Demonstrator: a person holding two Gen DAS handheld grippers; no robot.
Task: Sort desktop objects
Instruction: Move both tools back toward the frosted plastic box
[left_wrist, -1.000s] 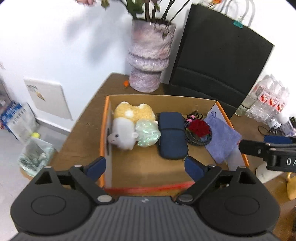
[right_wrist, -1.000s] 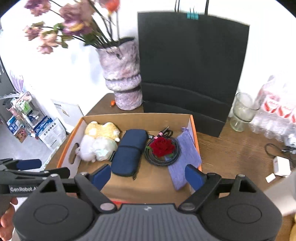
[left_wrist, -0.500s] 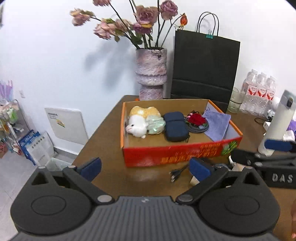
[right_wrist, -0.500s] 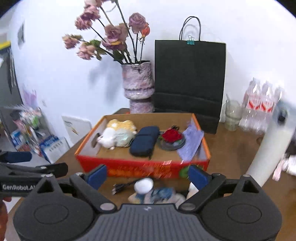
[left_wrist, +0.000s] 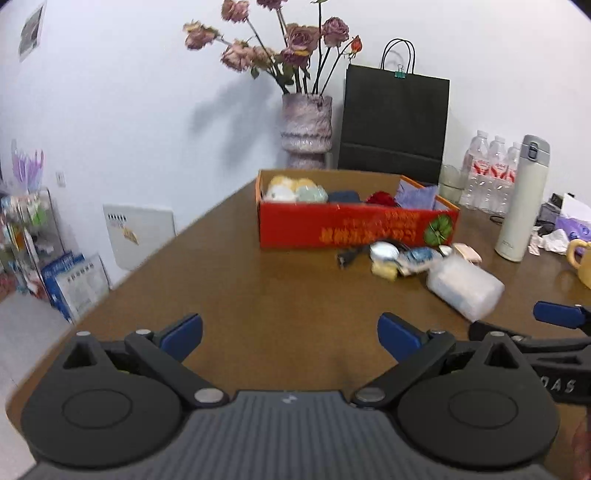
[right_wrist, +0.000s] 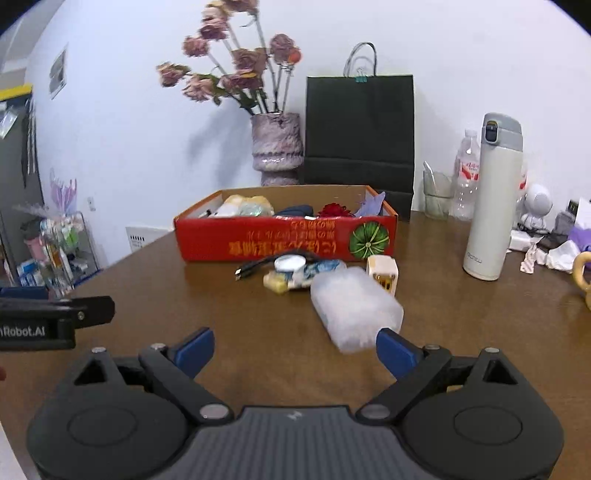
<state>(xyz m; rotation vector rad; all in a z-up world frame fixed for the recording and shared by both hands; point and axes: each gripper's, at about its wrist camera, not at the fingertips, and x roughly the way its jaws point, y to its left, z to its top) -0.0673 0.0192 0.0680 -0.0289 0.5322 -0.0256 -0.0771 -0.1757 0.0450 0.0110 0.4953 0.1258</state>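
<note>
The loose pile sits on the table (right_wrist: 147, 280) just near of the red box (right_wrist: 286, 236): a frosted plastic case (right_wrist: 356, 308) lying nearest, behind it a black cable (right_wrist: 255, 267), a round white lid (right_wrist: 290, 263), a blue-and-yellow packet (right_wrist: 299, 277) and a cream plug (right_wrist: 383, 278). The box already holds plush toys (left_wrist: 291, 190), a navy pouch (left_wrist: 343, 195), a red flower (left_wrist: 380, 198) and a purple cloth (left_wrist: 417, 195).

The right gripper (right_wrist: 295, 349) has its jaws wide apart with nothing between them; the case lies just ahead of its right finger. The left gripper (left_wrist: 290, 330) is likewise spread wide and empty, over bare table left of the pile.

The step looks like reaching for the next piece, most likely the case. It is broad and smooth, so it would be best to shift right until it is centred, straddle its narrow width and close low on the flat sides, keeping clear of the plug touching its far edge.

The right view shows the plug's prongs, a small white figure (right_wrist: 535, 206) far right and the flask (right_wrist: 491, 199) close. The left view shows the whole row of water bottles (left_wrist: 493, 173) and the right gripper's finger (left_wrist: 557, 314) at its right edge; the right view catches the left one's arm at its left edge.
</note>
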